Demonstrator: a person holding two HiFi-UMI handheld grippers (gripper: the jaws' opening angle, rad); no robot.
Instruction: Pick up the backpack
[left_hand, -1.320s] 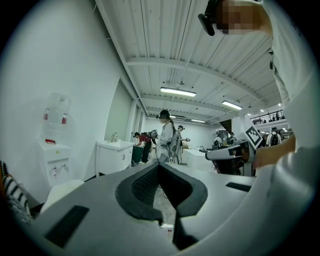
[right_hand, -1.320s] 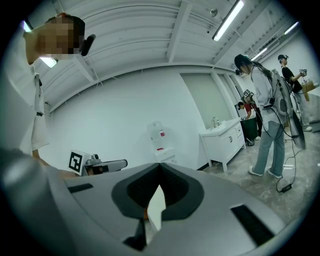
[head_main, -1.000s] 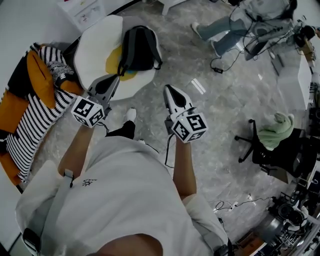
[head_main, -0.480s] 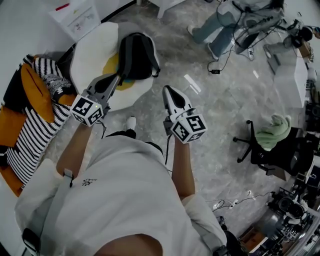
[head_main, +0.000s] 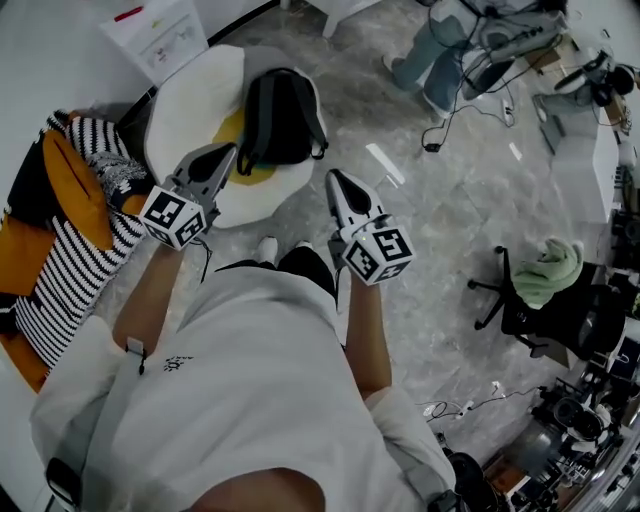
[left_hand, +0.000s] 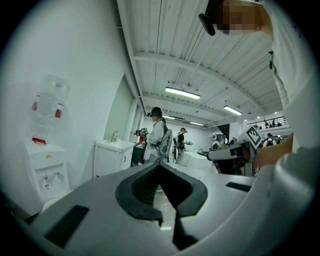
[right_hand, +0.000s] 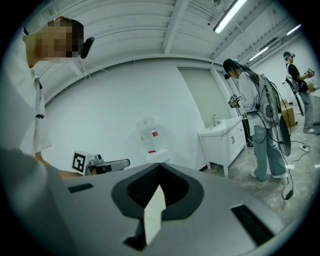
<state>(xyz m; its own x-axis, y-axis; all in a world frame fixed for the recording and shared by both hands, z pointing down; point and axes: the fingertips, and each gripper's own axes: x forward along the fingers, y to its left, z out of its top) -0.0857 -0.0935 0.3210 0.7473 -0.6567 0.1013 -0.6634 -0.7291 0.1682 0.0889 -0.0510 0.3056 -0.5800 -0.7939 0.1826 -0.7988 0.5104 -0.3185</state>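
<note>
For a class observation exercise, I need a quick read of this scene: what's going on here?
A person holds a gripper in each hand, facing a black backpack that lies on a white and yellow cushion on the floor. The left gripper and the right gripper are both shut and empty. They point toward the backpack, and neither touches it. The pick-up has not begun.

1. A black fabric backpack (head_main: 280, 118) lies flat, with grey straps showing along its sides.
2. It rests on a white round cushion (head_main: 190, 100) on the floor, partly covering the cushion's yellow centre.
</note>
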